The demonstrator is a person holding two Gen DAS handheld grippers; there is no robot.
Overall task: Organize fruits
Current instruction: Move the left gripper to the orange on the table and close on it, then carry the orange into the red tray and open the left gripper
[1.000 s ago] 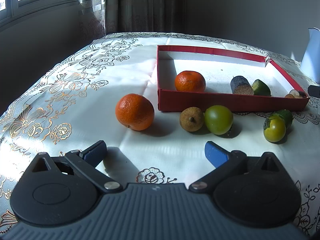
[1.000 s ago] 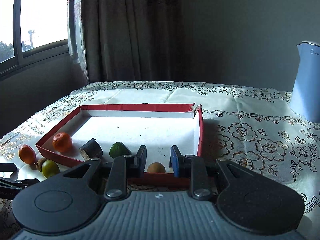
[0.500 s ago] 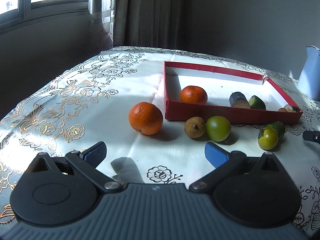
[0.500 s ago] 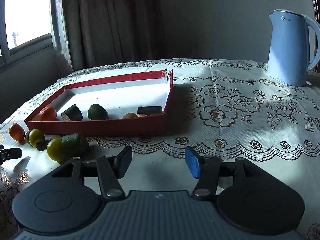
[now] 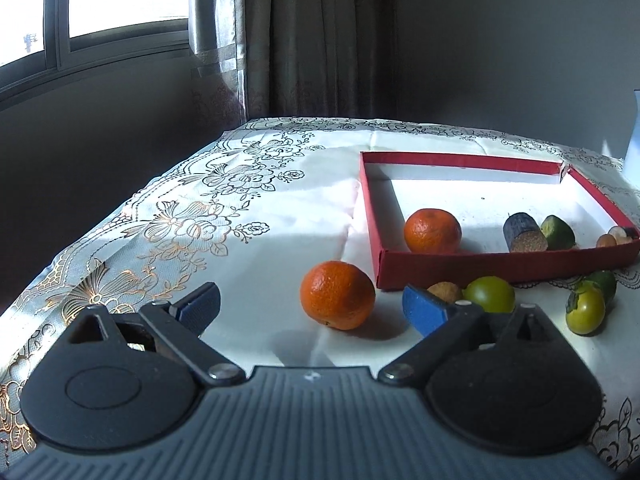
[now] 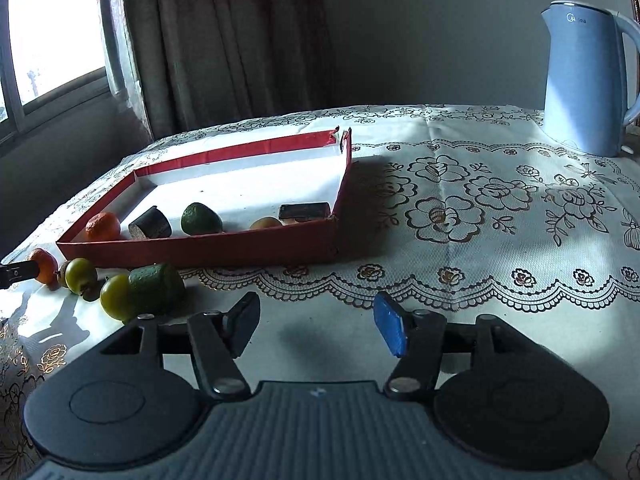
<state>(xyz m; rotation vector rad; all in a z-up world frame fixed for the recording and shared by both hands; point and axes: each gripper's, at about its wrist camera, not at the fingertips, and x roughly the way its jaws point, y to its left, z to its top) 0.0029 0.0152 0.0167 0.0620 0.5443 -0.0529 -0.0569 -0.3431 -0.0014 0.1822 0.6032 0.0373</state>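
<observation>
My left tool (image 5: 310, 306) is closing, still wide, around the loose round orange tangerine (image 5: 338, 294) at twelve o'clock, aiming it for the shallow red cardboard tray (image 5: 480, 266) at one o'clock, while my empty right tool (image 6: 316, 322) is opening.

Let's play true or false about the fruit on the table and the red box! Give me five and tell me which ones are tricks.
1. One orange sits inside the red box. True.
2. The other orange is in the box too. False: it lies on the tablecloth, outside the box's near corner.
3. The left gripper is squeezing that orange. False: its jaws are closing but nothing is between them; the orange lies just ahead.
4. A blue kettle stands on the table, away from the box. True.
5. The right gripper holds a green fruit. False: its jaws are opening, empty; the fruit lies on the cloth to its side.
</observation>
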